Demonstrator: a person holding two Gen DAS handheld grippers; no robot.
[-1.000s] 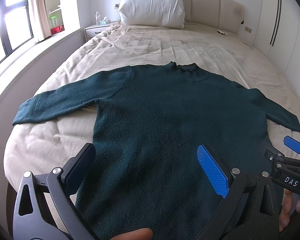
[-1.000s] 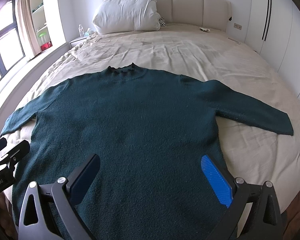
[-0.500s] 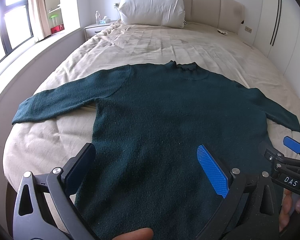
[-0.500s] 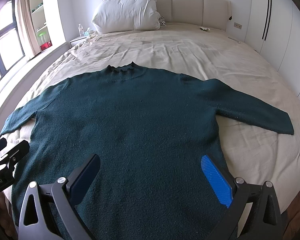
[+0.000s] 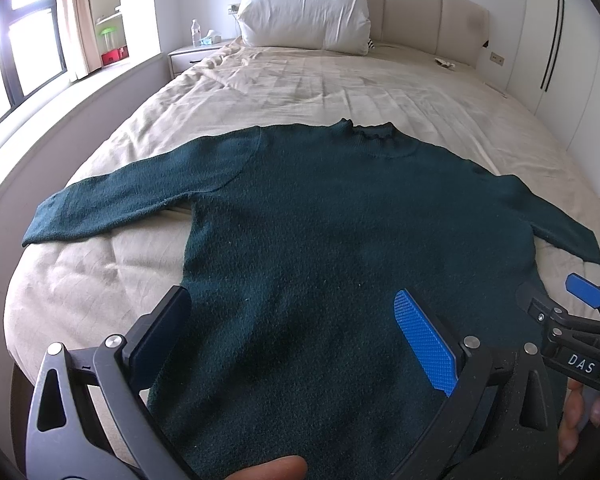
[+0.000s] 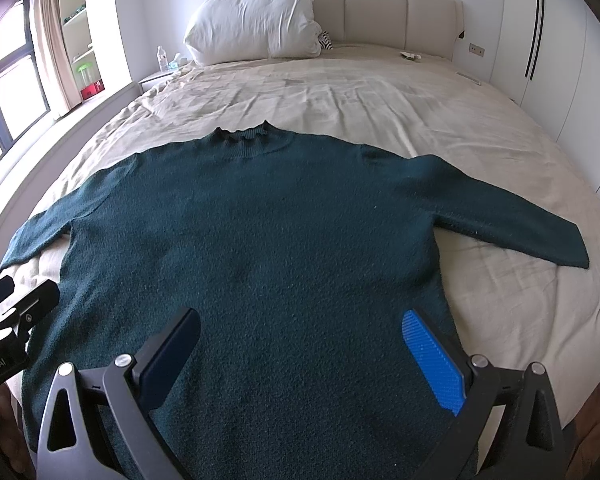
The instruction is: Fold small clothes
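**Sweater Spread Flat, Both Grippers Poised at the Hem**

Next to nothing changed over the last second: same dark green sweater (image 5: 340,240), same spread on the bed (image 5: 340,76), only the faintest drift in either wrist view. Judged as a pause before the first fold, with no fold yet made.

Lay face-up across the foot half of the bed, neck (image 6: 244,136) toward the pillow (image 6: 256,20), left sleeve (image 5: 132,200) and right sleeve (image 6: 508,216) stretched out sideways from the body of the sweater. Hem end nearest both cameras.

Left gripper (image 5: 296,328) hung low over the sweater's lower left part, jaws spread wide, nothing between them; a fingertip (image 5: 268,470) visible at the bottom edge below it. Right gripper (image 6: 304,348) held likewise over the lower right part, jaws wide apart and empty. Both pointed from the hem toward the neck, side by side, each visible at the edge of the other's view. Contact with the knit not discernible; seemingly just above it.

Likely next: closing on the hem or a sleeve.
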